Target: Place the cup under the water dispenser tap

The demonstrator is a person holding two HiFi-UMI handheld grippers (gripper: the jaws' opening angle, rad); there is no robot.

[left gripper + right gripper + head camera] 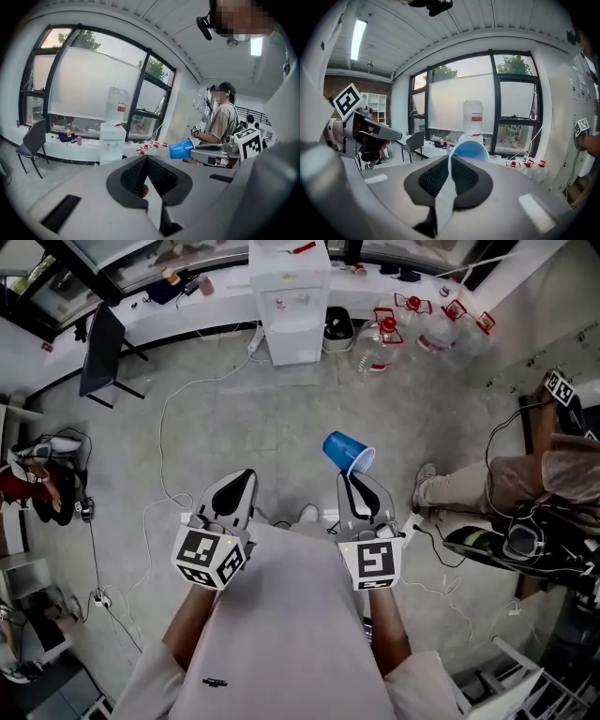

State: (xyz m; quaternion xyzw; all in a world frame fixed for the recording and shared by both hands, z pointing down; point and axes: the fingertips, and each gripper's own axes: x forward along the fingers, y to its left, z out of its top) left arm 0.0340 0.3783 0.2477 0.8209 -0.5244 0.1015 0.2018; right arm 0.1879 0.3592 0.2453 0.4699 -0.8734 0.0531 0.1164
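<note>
— What does the cup [348, 452] look like?
— Blue, pale inside, tipped sideways in mid-air, its rim pinched by the right gripper [357, 476]. The water dispenser [291, 306] stands far beyond.
— Anything unclear?
— Its tap is too small to make out. The left gripper [244, 479] is pressed together, empty.

Right gripper [358, 480] holds a blue cup [345, 450], water dispenser [291, 301] ahead.

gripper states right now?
Left gripper: shut, empty.
Right gripper: shut on the cup, by its rim.
</note>
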